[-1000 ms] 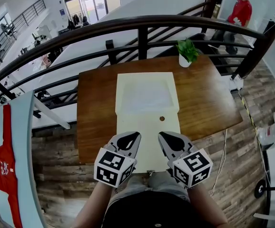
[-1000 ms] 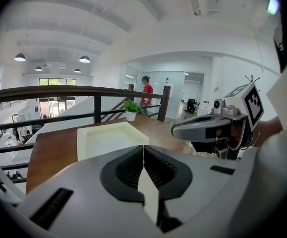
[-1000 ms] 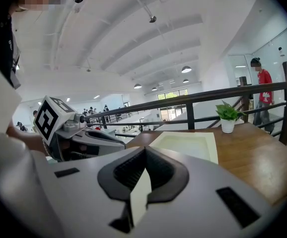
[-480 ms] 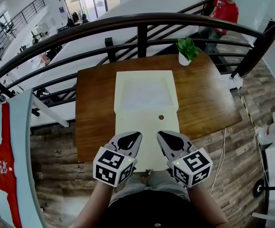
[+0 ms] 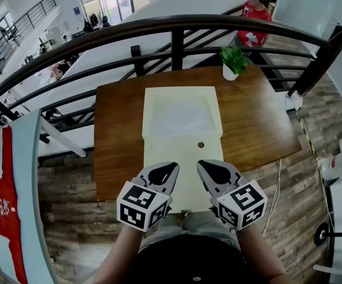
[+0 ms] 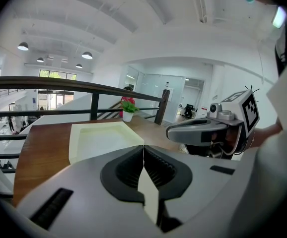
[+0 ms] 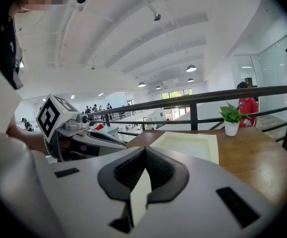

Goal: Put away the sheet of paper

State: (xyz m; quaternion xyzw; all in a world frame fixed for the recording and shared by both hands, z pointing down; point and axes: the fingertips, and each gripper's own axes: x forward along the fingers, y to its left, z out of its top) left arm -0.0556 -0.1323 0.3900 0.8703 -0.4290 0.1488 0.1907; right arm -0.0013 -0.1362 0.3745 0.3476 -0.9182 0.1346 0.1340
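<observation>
A cream folder (image 5: 183,158) lies open down the middle of the wooden table (image 5: 119,141). A white sheet of paper (image 5: 181,118) rests in its far recessed half, and a brown button (image 5: 200,145) sits on the near flap. My left gripper (image 5: 166,170) and right gripper (image 5: 204,168) sit side by side at the flap's near end. A thin cream edge shows pinched between the shut jaws in the left gripper view (image 6: 143,147) and in the right gripper view (image 7: 144,148). The folder's far half (image 6: 101,139) (image 7: 188,144) lies flat ahead of both.
A small potted plant (image 5: 232,64) stands at the table's far right edge. A dark curved railing (image 5: 177,25) runs behind the table, with a drop beyond it. A person in red (image 5: 252,22) is past the railing. Wood floor surrounds the table.
The person in red beyond the railing has walked leftward. Both grippers stay in nearly the same place at the flap's near end.
</observation>
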